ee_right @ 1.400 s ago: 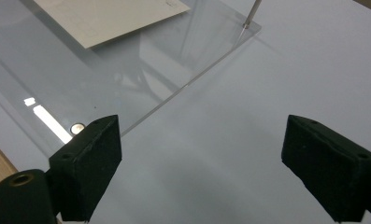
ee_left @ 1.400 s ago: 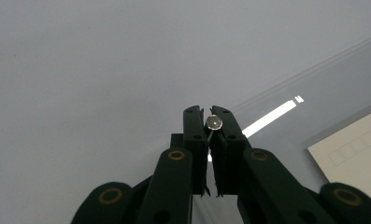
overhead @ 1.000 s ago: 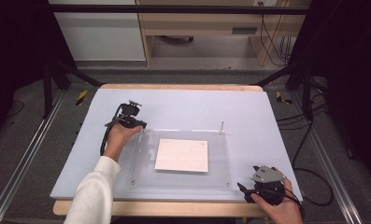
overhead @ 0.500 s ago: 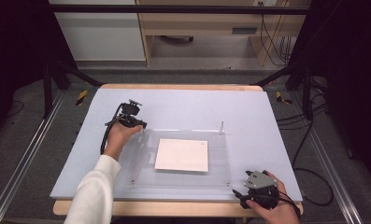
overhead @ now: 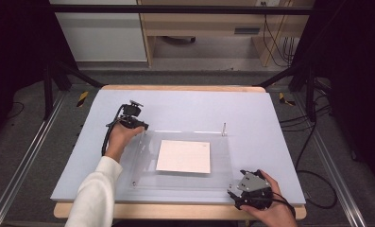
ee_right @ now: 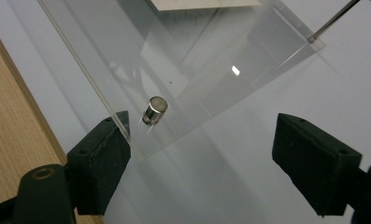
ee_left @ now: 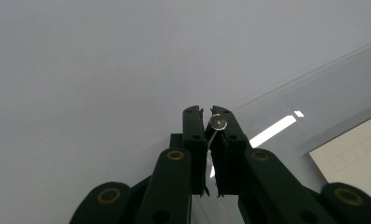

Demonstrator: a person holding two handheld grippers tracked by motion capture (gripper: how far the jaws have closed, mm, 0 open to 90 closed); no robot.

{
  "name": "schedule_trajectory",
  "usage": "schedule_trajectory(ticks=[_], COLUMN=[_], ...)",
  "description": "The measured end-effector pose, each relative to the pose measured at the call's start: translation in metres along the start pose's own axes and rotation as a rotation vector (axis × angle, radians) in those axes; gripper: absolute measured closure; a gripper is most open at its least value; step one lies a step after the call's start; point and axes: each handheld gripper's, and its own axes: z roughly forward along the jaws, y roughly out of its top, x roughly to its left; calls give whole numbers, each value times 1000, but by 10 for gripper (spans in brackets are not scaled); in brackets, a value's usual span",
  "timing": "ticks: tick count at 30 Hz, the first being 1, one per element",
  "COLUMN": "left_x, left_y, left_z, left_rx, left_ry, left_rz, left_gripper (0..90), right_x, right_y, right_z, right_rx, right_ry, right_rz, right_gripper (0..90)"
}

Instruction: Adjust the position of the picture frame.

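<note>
Nearest to us, at the front right corner of the table, our right gripper [overhead: 237, 191] sits in our right hand [overhead: 270, 208] with its jaws spread wide and nothing between the pads. In the right gripper view a short metal peg [ee_right: 154, 110] stands in the near corner of the clear acrylic sheet [ee_right: 211, 70], just ahead of the left jaw in that view and apart from it; the right jaw there is well off to the other side, over the bare pale blue table mat [ee_right: 267, 116]. The wooden table edge [ee_right: 10, 116] runs beside the left jaw. Ahead of this gripper, across the sheet, lies a white sheet of paper [overhead: 183, 156], flat under or on the acrylic, we cannot tell which. Beyond the paper, at the sheet's far right corner, a thin metal pin [overhead: 224, 129] stands upright. Farther away and to the left, our left gripper [overhead: 140, 127] is held in our left hand [overhead: 121, 138] at the sheet's far left corner. In the left gripper view its jaws are clenched, and a small round-headed metal pin [ee_left: 218, 122] is pinched between the tips, its thin shaft running down between the pads. Past those tips we see only the plain mat, with the acrylic edge and a corner of the paper off to the right.
</note>
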Motion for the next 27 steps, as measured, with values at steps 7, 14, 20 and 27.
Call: schedule_trajectory(ticks=[7, 14, 20, 27], left_x=[-2, -2, -3, -3], left_y=[0, 1, 0, 1], left_z=[1, 1, 1, 1], left_rx=[-5, 2, -1, 5], left_ry=[8, 10, 16, 23], left_rz=[7, 12, 15, 17], left_gripper=[840, 841, 841, 841], right_x=[6, 8, 11, 11], right_y=[5, 8, 10, 10], right_z=[2, 2, 2, 2], right_rx=[-40, -71, -78, -83], right_ry=[-18, -22, -42, -36], right_rz=[-77, -107, -125, -130], right_gripper=[250, 284, 321, 399])
